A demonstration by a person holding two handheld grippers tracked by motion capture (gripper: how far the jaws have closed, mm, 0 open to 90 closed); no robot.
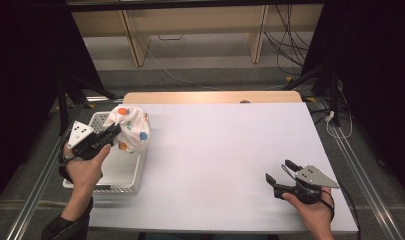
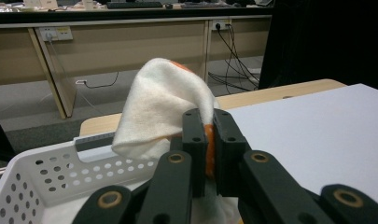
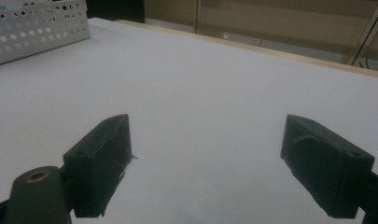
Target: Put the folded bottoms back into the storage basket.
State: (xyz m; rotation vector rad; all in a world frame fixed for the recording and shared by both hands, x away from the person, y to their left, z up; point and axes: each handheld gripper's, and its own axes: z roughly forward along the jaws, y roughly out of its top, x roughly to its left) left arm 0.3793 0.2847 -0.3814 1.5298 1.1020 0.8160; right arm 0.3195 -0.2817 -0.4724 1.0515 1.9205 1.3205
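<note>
A white cloth with coloured dots (image 1: 131, 128) hangs bunched above the far right corner of a white perforated basket (image 1: 117, 172) at the table's left side. My left gripper (image 1: 114, 132) is shut on that cloth; in the left gripper view its black jaws pinch a fold of the cloth (image 2: 156, 105) with an orange patch between the pads, over the basket's rim (image 2: 42, 172). My right gripper (image 1: 281, 171) rests low at the near right of the white table, jaws wide apart with nothing between them; its fingers (image 3: 102, 158) frame bare tabletop.
The basket (image 3: 32, 28) stands far off at the upper left in the right gripper view. The white table top (image 1: 230, 150) has a wooden strip along its far edge. Beyond it are desks, cables and tripod legs on the floor.
</note>
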